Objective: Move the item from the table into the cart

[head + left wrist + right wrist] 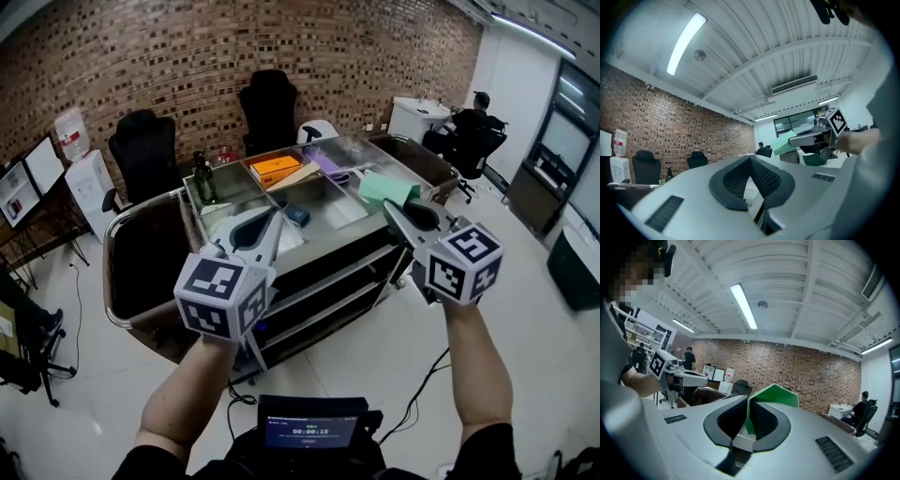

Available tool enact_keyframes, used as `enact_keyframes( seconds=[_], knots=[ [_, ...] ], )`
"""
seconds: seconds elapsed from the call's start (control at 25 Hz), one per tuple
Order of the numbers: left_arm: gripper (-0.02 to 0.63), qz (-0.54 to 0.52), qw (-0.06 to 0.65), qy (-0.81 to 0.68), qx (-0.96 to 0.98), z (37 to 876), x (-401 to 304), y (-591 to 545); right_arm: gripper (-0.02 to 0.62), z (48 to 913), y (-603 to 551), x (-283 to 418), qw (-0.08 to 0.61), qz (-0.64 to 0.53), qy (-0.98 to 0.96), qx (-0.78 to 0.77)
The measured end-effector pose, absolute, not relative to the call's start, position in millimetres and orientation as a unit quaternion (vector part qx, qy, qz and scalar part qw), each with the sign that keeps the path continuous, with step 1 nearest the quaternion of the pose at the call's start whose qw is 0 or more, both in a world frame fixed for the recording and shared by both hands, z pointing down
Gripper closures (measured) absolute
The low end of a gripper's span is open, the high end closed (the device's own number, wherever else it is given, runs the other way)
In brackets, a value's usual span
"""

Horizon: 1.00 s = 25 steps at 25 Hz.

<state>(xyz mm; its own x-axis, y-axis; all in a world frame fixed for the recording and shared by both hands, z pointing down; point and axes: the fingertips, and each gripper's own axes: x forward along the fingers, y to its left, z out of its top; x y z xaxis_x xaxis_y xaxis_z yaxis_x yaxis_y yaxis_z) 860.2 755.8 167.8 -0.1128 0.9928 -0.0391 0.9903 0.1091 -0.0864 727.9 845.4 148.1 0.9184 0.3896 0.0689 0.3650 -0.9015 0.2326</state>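
Only one green item point(389, 187) is held, clamped in the right gripper point(387, 203); the left gripper point(278, 215) has fingers together.

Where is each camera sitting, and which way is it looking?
Head view: on the person's head, looking steeply down at the cart; both forearms, left tongs and right tongs show.
Left gripper view: on the left tongs, looking along their shut, empty jaws toward the brick wall; the right hand shows.
Right gripper view: on the right tongs, looking along jaws shut on the green item; the left hand shows.
Shared: both gripper views see the brick wall and each other's tongs.
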Motion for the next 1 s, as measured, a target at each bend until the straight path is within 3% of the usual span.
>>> enact_keyframes(
  seconds=[0.6,0.76,1.0],
  knots=[
    [0.606,0.009,0.001,-0.639,-0.769,187,870,999,0.595,178,1125,787,0.169,0.176,0.001,0.97],
    [0.606,-0.02,0.014,-0.617,-0.786,199,893,1021,0.595,193,1154,822,0.173,0.207,-0.033,0.962],
    [0.606,-0.074,0.015,-0.602,-0.795,213,951,1031,0.595,210,1172,887,0.24,0.287,-0.064,0.925]
  ],
)
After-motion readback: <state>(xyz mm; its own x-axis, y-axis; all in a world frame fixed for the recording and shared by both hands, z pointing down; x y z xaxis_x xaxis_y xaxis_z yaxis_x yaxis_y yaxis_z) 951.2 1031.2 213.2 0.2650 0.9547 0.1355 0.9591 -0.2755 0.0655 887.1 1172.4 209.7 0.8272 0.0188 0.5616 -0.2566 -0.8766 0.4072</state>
